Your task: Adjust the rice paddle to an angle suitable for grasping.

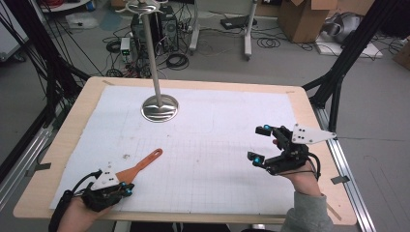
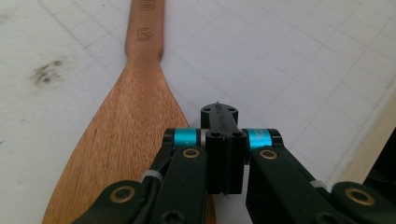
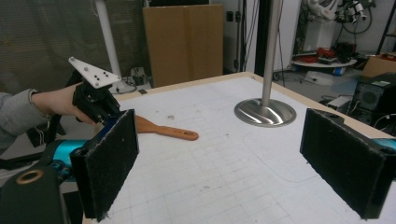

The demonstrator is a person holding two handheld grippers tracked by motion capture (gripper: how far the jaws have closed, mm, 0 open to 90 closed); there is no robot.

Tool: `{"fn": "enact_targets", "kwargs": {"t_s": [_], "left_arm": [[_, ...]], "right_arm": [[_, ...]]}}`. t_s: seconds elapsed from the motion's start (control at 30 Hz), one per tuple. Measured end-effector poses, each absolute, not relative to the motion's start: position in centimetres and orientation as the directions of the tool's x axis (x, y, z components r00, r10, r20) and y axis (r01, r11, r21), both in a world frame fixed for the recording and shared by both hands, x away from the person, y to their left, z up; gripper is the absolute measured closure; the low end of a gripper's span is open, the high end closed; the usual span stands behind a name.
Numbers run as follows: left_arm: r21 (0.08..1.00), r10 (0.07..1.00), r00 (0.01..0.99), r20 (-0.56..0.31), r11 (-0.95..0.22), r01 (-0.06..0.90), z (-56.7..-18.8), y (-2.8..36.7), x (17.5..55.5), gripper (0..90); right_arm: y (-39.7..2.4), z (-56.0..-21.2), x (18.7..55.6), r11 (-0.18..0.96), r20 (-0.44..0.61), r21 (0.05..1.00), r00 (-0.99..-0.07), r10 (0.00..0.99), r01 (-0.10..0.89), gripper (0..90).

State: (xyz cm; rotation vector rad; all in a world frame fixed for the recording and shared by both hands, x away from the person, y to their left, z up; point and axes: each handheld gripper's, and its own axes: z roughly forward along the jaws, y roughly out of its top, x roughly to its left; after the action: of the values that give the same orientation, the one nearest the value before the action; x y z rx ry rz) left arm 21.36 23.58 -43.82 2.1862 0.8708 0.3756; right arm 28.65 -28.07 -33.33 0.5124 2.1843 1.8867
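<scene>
— Two things sit on the surface (image 1: 67,140): a steel stand (image 1: 159,107) far off, a wooden spatula (image 1: 140,166) near the left tool (image 1: 126,187).

— Progress?

— Hardly begun, I judge. Spatula lies flat; left jaws closed beside its blade, gripping nothing. Right tool (image 1: 260,144) gapes wide, empty.

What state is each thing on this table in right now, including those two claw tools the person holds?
Left gripper: jaws shut, tips at the spatula's blade edge; an actual grip cannot be confirmed.
Right gripper: jaws wide open, holding nothing, above the table.
Wooden spatula: lying flat on the white mat.
Metal stand: upright, nothing touching it.
</scene>
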Motion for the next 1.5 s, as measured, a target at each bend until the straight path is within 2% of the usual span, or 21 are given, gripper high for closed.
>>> {"fn": "enact_targets", "kwargs": {"t_s": [0.4,0.83,0.93,1.0,1.1,1.17,1.23,1.37,1.4,1.43,1.47,1.5], "left_arm": [[0.751,0.751,0.66,-0.009,-0.431,0.5,-44.0,26.6,21.1,89.5],[0.789,0.678,0.735,-0.008,-0.448,0.421,-42.4,27.4,22.2,86.9],[0.797,0.672,0.74,0.008,-0.451,0.402,-42.0,27.0,22.7,78.7],[0.791,0.657,0.754,0.013,-0.468,0.395,-41.7,26.8,23.2,68.8],[0.771,0.635,0.771,0.037,-0.509,0.382,-41.1,26.2,23.9,65.0],[0.76,0.621,0.783,0.038,-0.527,0.381,-40.8,25.9,24.4,58.0],[0.75,0.604,0.796,0.041,-0.545,0.375,-40.5,25.7,24.8,55.4],[0.739,0.579,0.815,0.029,-0.561,0.372,-40.1,25.3,25.6,45.1],[0.741,0.573,0.819,0.024,-0.56,0.371,-40.2,25.3,25.8,37.1],[0.734,0.573,0.819,0.018,-0.564,0.379,-40.1,25.2,26.1,37.1],[0.727,0.574,0.819,-0.004,-0.561,0.396,-40.1,25.2,26.4,31.6],[0.725,0.566,0.824,-0.013,-0.563,0.398,-40.2,25.1,26.6,31.6]], "right_arm": [[-26.7,-33.5,29.4,0.144,0.069,0.981,-0.927,0.37,0.13,10.3],[-27.5,-33.5,28.7,0.135,0.069,0.982,-0.921,0.385,0.13,10.3],[-27.7,-33.6,28.3,0.145,0.067,0.98,-0.917,0.392,0.134,10.3],[-28.0,-33.7,27.9,0.151,0.068,0.979,-0.913,0.402,0.139,10.3],[-28.3,-33.7,27.7,0.15,0.072,0.978,-0.909,0.409,0.145,10.3],[-28.7,-33.7,27.4,0.152,0.062,0.979,-0.907,0.417,0.137,10.3],[-28.8,-33.8,27.3,0.151,0.065,0.979,-0.906,0.419,0.14,10.3],[-29.3,-33.9,27.0,0.153,0.065,0.978,-0.902,0.427,0.143,10.3],[-29.5,-33.9,26.9,0.156,0.071,0.976,-0.901,0.428,0.151,10.3],[-29.5,-33.9,26.9,0.156,0.071,0.976,-0.901,0.428,0.151,10.3],[-29.6,-33.9,26.8,0.156,0.063,0.977,-0.9,0.431,0.143,10.3],[-29.6,-33.9,26.8,0.156,0.063,0.977,-0.9,0.431,0.143,10.3]]}}
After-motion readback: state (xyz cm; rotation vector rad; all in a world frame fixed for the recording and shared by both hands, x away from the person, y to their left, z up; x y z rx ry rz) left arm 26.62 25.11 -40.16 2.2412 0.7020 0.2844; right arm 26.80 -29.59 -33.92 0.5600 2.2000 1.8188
